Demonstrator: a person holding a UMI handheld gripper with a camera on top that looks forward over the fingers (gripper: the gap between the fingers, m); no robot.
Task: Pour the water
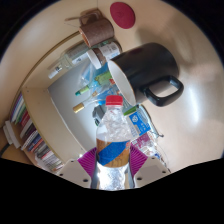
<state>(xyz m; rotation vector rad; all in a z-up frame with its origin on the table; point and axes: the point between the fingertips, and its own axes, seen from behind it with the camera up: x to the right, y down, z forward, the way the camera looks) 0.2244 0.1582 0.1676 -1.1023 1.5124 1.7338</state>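
At lower centre, the tongs (pixel 112 160) grip a clear plastic red-capped bottle (pixel 114 135); tipped toward the black mug (pixel 143 72), water could miss its rim

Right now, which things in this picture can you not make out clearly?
- Bottle, gripper view: its base is hidden between the tool's pads; the water level is unclear.
- Black mug: its inside faces away.
- Clutter beyond the bottle: too small and overlapping to name.
- Books beside the table: titles too small.

Clear red-capped water bottle (pixel 114 135) between claw (pixel 113 166) fingers, near black mug (pixel 146 72).
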